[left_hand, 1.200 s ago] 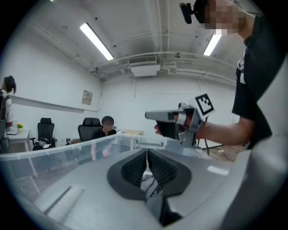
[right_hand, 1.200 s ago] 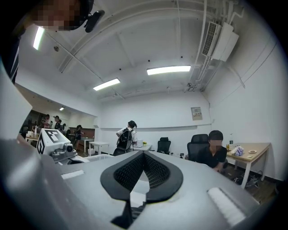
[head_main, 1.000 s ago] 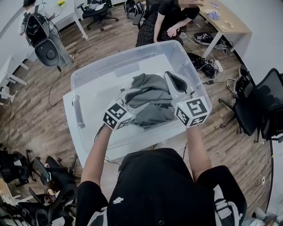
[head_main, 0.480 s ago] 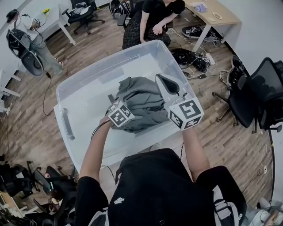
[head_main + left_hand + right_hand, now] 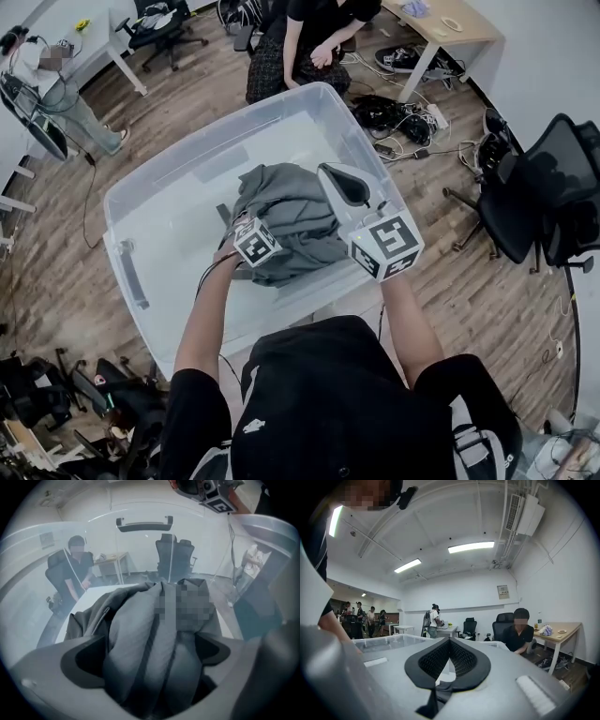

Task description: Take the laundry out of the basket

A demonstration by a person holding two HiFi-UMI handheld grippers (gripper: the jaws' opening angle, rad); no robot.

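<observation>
A grey garment (image 5: 286, 216) lies bunched in a clear plastic bin (image 5: 206, 142). My left gripper (image 5: 239, 225) reaches into the pile's left side. Its jaws stand open and wide, and a thick fold of the garment (image 5: 154, 639) bulges between the left gripper (image 5: 150, 663) fingers without being squeezed. My right gripper (image 5: 328, 175) is raised over the right part of the pile and points away from me. The right gripper (image 5: 449, 641) pads meet at the tips, and a dark strip of cloth (image 5: 436, 693) is caught low between them.
The bin stands on a white table (image 5: 361, 298). A person (image 5: 305, 37) sits just behind the bin. Cables (image 5: 403, 112) lie on the wood floor, a wooden desk (image 5: 441, 23) stands at the back right and a black office chair (image 5: 539, 197) to the right.
My left gripper has pushed forward into the garment. The right gripper keeps its place above the pile. The head view has shifted, so the bin sits lower left in the picture.
</observation>
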